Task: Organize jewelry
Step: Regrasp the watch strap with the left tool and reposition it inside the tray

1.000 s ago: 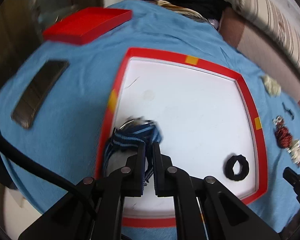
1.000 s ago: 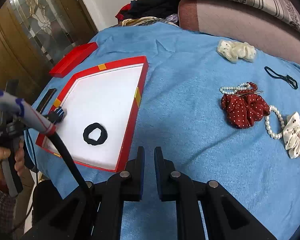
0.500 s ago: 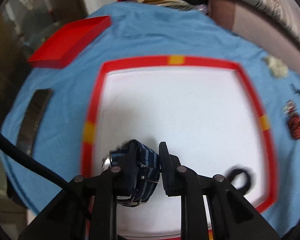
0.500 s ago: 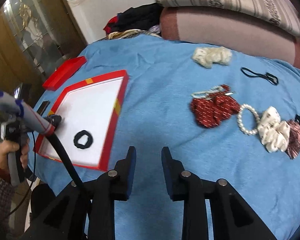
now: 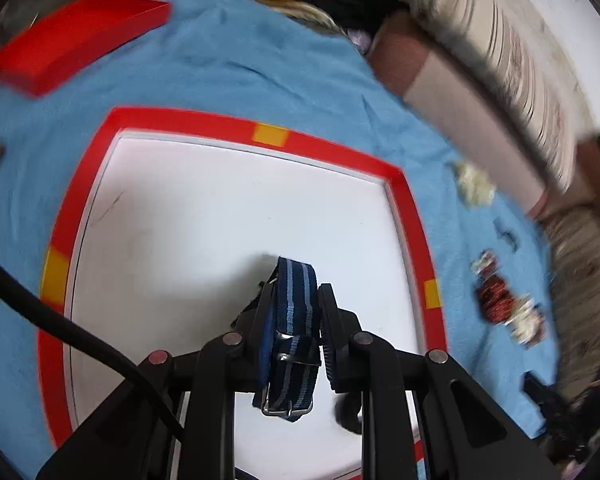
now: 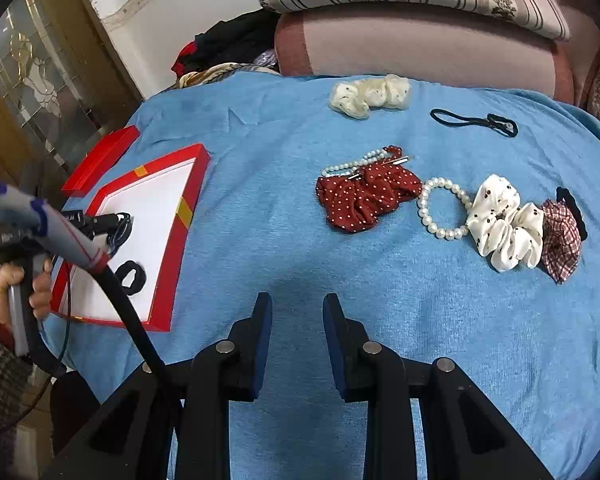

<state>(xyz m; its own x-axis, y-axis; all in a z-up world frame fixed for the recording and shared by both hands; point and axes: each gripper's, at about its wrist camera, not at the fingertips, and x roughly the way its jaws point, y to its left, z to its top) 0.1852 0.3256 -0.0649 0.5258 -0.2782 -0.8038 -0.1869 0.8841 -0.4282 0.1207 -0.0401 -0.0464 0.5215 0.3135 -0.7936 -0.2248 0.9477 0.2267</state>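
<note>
My left gripper (image 5: 294,294) is shut on a navy watch with a blue-striped strap (image 5: 296,320), held over the white floor of the red-rimmed tray (image 5: 220,124). A black hair tie (image 5: 346,416) lies in the tray, partly hidden behind my right finger. My right gripper (image 6: 297,304) is open and empty above the blue cloth (image 6: 284,208). Ahead of it lie a red dotted scrunchie (image 6: 364,200), a pearl bracelet (image 6: 440,208), a white dotted scrunchie (image 6: 504,228) and a plaid scrunchie (image 6: 560,240). The tray (image 6: 188,208) is to its left.
A red lid (image 5: 72,40) lies beyond the tray. A cream scrunchie (image 6: 370,96) and a black hair band (image 6: 476,120) lie far on the cloth. A pearl necklace (image 6: 356,164) sits behind the red scrunchie. A sofa (image 6: 420,44) with a striped cushion stands behind.
My left gripper has lifted the watch from the tray's near left corner and carried it toward the tray's middle. My right gripper has opened wider and turned right toward the scrunchies.
</note>
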